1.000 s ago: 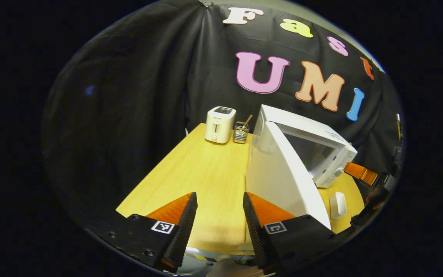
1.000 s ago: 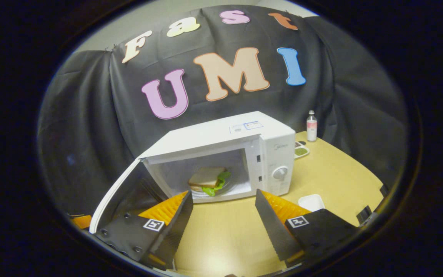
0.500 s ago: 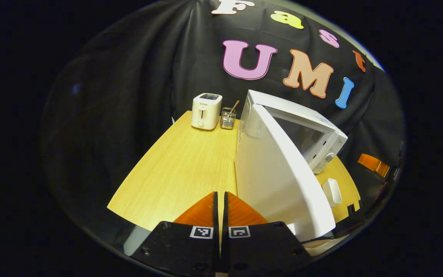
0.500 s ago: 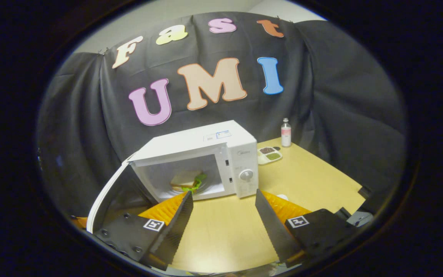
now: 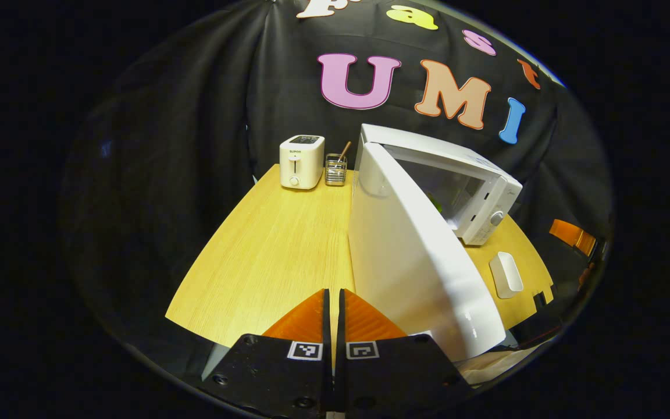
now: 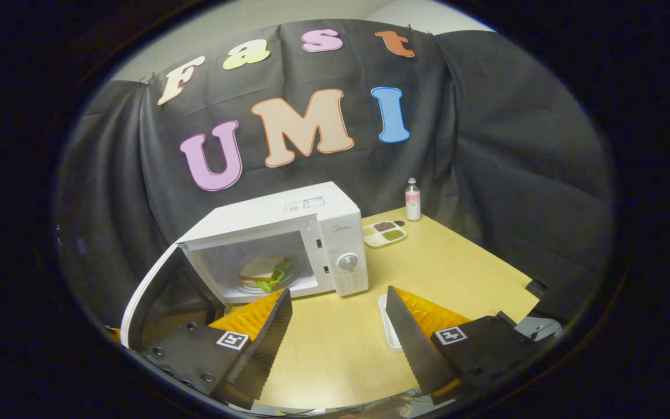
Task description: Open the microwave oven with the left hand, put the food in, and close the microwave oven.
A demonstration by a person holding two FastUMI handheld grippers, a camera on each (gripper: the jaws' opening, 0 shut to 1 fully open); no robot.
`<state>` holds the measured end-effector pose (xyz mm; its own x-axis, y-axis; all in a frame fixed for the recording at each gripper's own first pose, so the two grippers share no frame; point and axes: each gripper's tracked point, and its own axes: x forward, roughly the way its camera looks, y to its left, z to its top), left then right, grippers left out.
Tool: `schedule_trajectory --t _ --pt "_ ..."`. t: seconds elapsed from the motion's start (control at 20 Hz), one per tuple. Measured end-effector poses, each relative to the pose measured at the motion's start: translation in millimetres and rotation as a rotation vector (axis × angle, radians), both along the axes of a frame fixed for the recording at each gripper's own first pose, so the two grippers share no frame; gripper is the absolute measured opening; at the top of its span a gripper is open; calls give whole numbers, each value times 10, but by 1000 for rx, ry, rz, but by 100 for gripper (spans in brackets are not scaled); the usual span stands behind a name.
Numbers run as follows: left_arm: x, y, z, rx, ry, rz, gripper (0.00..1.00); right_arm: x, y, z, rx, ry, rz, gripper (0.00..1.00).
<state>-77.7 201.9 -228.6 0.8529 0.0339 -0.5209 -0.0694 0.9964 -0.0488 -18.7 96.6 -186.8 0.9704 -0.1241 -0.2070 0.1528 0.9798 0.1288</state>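
The sandwich (image 6: 263, 272) sits inside the open microwave (image 6: 288, 244) near the tabletop's (image 6: 457, 273) back edge. Its labels are unreadable. The left gripper (image 5: 332, 308) is clenched empty; the right gripper (image 6: 338, 326) is spread wide.

From my end the table (image 5: 277, 244) looks like pale wood with fine grain and a matt finish. The microwave (image 6: 288, 230) has a smooth white shell, and its door (image 5: 410, 262) is glossy enough to catch glare. The toaster (image 5: 301, 161) reads as smooth white plastic, the little holder (image 5: 335, 170) beside it as metal wire.
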Motion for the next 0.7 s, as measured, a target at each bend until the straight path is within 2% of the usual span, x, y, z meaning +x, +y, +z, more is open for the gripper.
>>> schedule_trajectory --t 0.35,0.65,0.7 --pt "63 -439 72 -1 -16 -17 1 -17 -390 -31 22 23 -9 92" --pt "241 -1045 91 -18 -29 -46 1 54 -853 143 15 2 -3 92" --pt "278 -1155 96 -20 -32 -52 1 75 -923 176 8 -8 -3 100"
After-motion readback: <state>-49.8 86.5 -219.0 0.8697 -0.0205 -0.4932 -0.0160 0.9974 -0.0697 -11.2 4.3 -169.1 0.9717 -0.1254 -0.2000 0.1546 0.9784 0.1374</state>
